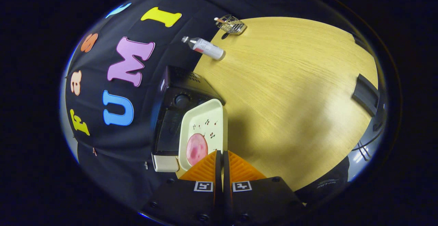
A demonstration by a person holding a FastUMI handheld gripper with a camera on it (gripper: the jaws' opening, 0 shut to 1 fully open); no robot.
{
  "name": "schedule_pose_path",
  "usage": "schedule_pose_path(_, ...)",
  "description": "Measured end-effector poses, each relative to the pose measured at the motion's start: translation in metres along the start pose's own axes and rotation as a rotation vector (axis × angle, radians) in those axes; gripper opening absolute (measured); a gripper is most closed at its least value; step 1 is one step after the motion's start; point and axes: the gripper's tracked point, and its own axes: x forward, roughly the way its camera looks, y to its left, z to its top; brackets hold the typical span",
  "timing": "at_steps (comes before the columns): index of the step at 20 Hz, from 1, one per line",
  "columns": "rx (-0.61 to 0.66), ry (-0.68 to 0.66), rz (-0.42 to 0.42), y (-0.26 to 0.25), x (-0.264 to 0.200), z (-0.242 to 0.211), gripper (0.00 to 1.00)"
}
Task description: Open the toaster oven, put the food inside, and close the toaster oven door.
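My gripper (221,156) is shut on the rim of a cream square plate (208,116) with small printed sprigs. The plate reaches forward from the fingers and carries a round pink slice of food (196,149) close to the fingertips. Just beyond and beside the plate stands the black toaster oven (178,92), with a round knob (181,100) and a dark glass front (167,130). A cream part (165,163) shows at the oven's near end. The plate hides part of the oven's front, and I cannot tell how the door stands.
The whole view is rolled sideways. A wooden table (291,92) spreads past the plate. Farther off are a white bottle (206,48) and a wire basket (231,24) by the black cloth wall. A black bracket (366,94) and cables (364,149) sit at the table's edge.
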Motion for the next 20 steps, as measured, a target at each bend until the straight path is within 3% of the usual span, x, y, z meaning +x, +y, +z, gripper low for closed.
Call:
schedule_pose_path(9,-0.003,-0.005,0.021,0.054,0.064,-0.051,0.06)
schedule_pose_path(20,0.117,-0.133,0.035,0.097,0.167,-0.037,0.06)
